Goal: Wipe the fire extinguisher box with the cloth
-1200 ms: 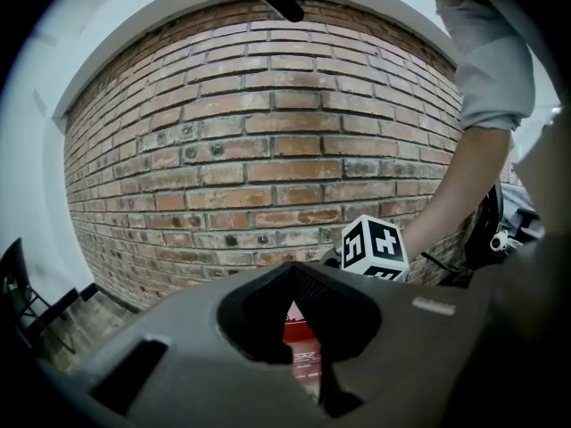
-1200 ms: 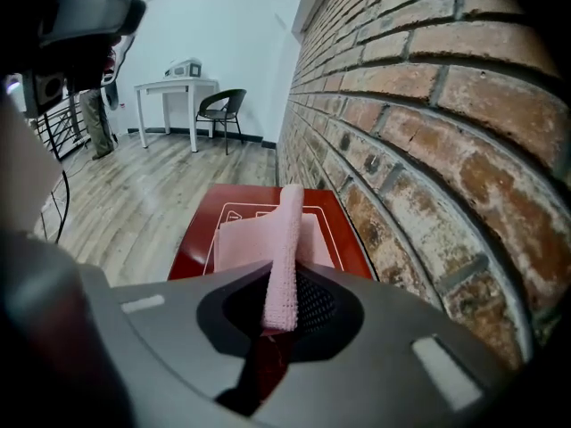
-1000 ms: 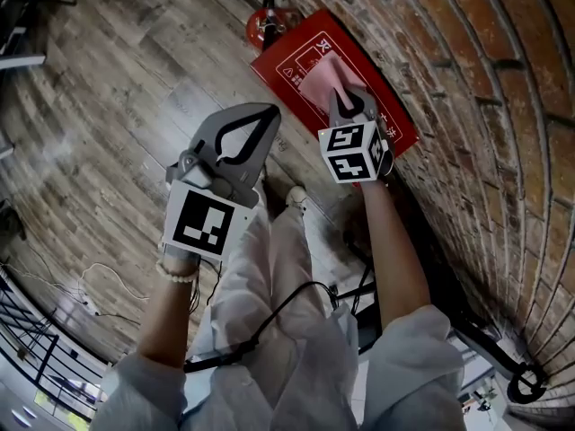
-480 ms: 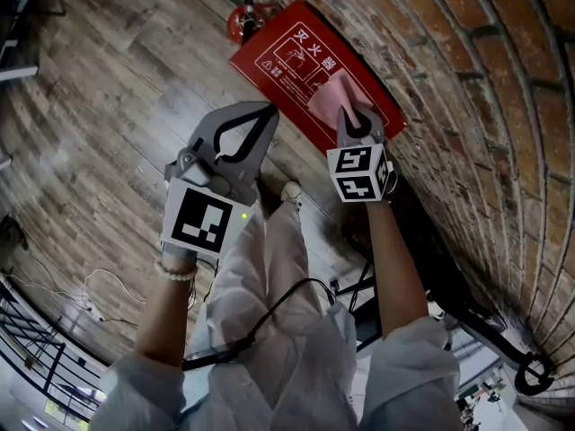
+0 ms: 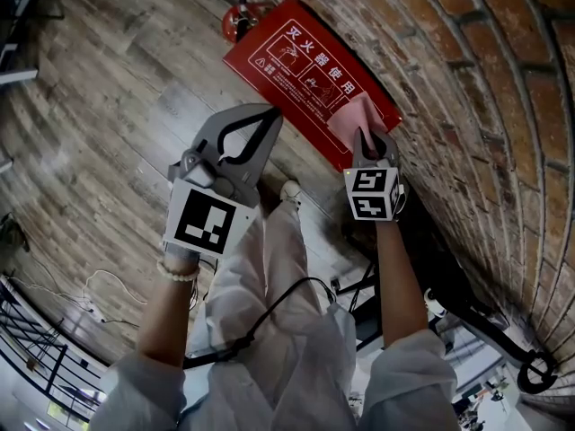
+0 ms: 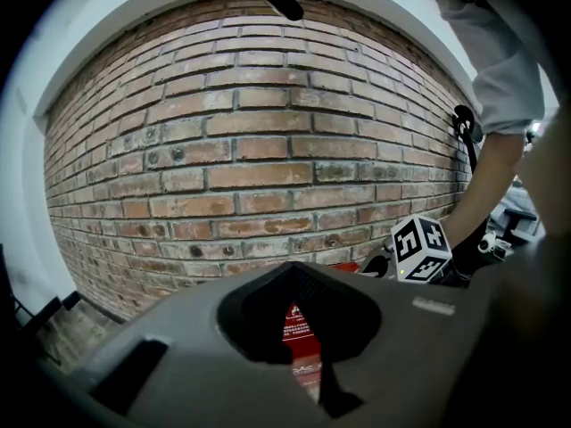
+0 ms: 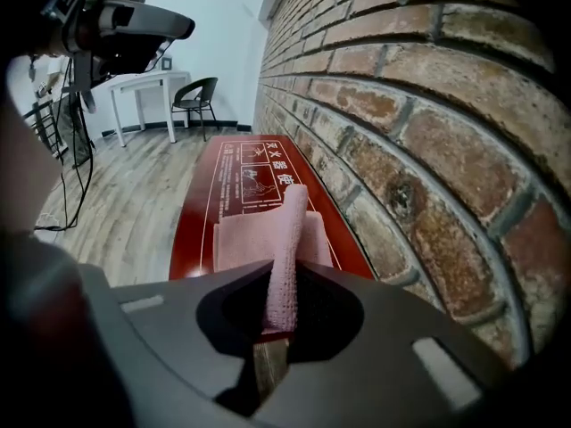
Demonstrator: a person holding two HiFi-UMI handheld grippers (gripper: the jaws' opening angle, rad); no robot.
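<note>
The red fire extinguisher box (image 5: 301,61) lies flat on the wood floor against the brick wall, with white print on its top. A pink cloth (image 5: 356,115) rests on the box's near right end, and my right gripper (image 5: 367,136) is shut on it. In the right gripper view the cloth (image 7: 285,226) runs up from the jaws of the right gripper (image 7: 272,328) and spreads over the box (image 7: 234,175). My left gripper (image 5: 266,112) hangs shut and empty over the floor, left of the box. Through the left gripper (image 6: 312,364) a strip of the box (image 6: 297,328) shows.
A red extinguisher (image 5: 239,16) stands at the box's far end. The brick wall (image 5: 467,79) runs along the right. The person's legs and a black cable (image 5: 278,312) are below. A white table (image 7: 143,83) and a dark chair (image 7: 196,96) stand far off.
My right gripper has slid with the cloth along the box top toward its near right end. The left gripper has stayed about where it was.
</note>
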